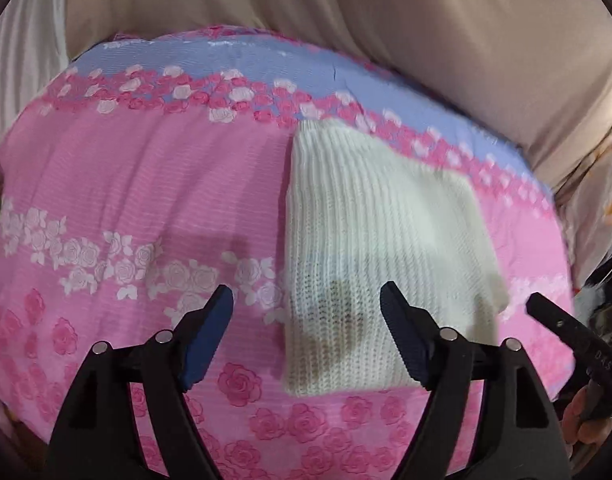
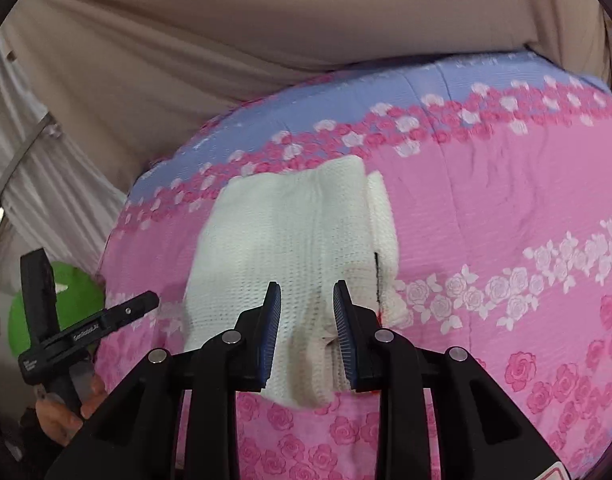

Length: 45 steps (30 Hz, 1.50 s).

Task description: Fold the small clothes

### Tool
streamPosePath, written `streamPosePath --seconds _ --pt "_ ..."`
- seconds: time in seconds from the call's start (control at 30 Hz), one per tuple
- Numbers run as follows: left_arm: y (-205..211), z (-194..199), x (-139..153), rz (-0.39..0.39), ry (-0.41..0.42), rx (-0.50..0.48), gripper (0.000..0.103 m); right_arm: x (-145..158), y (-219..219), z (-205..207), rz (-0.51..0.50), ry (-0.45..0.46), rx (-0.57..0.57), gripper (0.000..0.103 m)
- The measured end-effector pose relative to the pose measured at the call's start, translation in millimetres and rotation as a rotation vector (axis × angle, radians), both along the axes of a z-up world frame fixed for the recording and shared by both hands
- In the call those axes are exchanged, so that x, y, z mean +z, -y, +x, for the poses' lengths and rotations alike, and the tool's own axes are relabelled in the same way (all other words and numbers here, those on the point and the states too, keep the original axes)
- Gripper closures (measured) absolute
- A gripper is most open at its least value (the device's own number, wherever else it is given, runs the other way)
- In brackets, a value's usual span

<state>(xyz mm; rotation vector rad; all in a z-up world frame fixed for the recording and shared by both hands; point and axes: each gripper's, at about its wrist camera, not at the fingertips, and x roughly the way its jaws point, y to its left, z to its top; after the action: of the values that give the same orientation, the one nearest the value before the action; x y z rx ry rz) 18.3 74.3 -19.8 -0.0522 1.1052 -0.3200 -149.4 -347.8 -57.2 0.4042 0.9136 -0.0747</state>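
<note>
Left wrist view first: the white knit garment [image 1: 370, 248] lies folded flat on the pink rose-print bedspread [image 1: 125, 184], its far corner reaching the blue band [image 1: 245, 60] by the far edge. The left gripper [image 1: 306, 312] hangs above the garment's near-left edge, fingers spread wide with nothing between them. Loads of bare bedspread sits open to the left of the knit. Beige fabric [image 1: 346, 20] backs the far side.

From the right wrist, the right gripper [image 2: 308, 308] has its jaws fairly narrow, hovering over the knit's near edge; can't tell if the pads actually pinch it. A green object [image 2: 71, 300] sits off the bed's left edge.
</note>
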Motion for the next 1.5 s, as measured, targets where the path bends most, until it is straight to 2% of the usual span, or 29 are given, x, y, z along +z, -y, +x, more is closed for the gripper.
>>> streamPosePath --seconds 0.07,0.1,0.17,0.2,0.3,0.37,0.43,0.5,0.57,0.63,0.7,0.73,0.83,0.87,0.93,1.0,1.3,1.5 --pt "20 3 -19 0.099 -0.026 -0.030 0.030 -21 -12 10 -0.014 -0.076 0.051 0.082" --pt "28 3 -29 0.158 -0.040 -0.049 0.030 -36 -16 20 -0.051 -0.125 0.057 0.085" --pt "31 -2 -34 0.194 -0.051 -0.058 0.030 -85 -18 34 -0.185 -0.292 0.077 0.092" --pt "28 -5 -29 0.182 -0.040 -0.048 0.031 -92 -16 33 -0.177 -0.313 0.073 0.092" --pt "21 -11 -23 0.173 -0.035 -0.032 0.030 -60 -14 17 -0.080 -0.237 0.028 0.091" --pt "21 -13 -26 0.167 -0.049 -0.013 0.030 -46 -24 11 -0.066 -0.195 0.062 0.090" --pt "23 -15 -24 0.170 -0.055 -0.005 0.030 -66 -33 18 -0.122 -0.244 0.093 0.089" --pt "27 -20 -16 0.201 -0.027 -0.015 0.028 -101 -34 27 -0.202 -0.341 0.100 0.088" --pt "30 -27 -7 0.214 0.016 -0.018 0.021 -88 -26 19 -0.136 -0.312 0.054 0.088" --pt "33 -33 2 0.216 0.048 -0.011 0.019 -59 -18 9 -0.051 -0.242 -0.002 0.087" --pt "36 -37 10 0.216 0.067 -0.008 0.017 -30 -18 0 -0.064 -0.173 -0.035 0.082" --pt "37 -38 13 0.223 0.077 -0.007 0.017 -21 -17 -2 -0.082 -0.153 -0.059 0.073" --pt "41 -44 23 0.254 0.123 -0.002 0.017 -2 -23 -10 -0.113 -0.100 -0.093 0.063" --pt "42 -46 25 0.264 0.135 0.003 0.016 1 -24 -12 -0.136 -0.089 -0.106 0.055" --pt "43 -47 28 0.273 0.149 0.012 0.016 2 -28 -18 -0.170 -0.081 -0.111 0.048" --pt "44 -50 31 0.277 0.161 0.018 0.016 -2 -30 -24 -0.190 -0.098 -0.117 0.048" --pt "48 -65 32 0.279 0.176 0.033 0.015 -19 -34 -39 -0.162 -0.144 -0.135 0.045" --pt "49 -74 30 0.285 0.173 0.038 0.015 -12 -52 -43 -0.234 -0.113 -0.117 0.040"
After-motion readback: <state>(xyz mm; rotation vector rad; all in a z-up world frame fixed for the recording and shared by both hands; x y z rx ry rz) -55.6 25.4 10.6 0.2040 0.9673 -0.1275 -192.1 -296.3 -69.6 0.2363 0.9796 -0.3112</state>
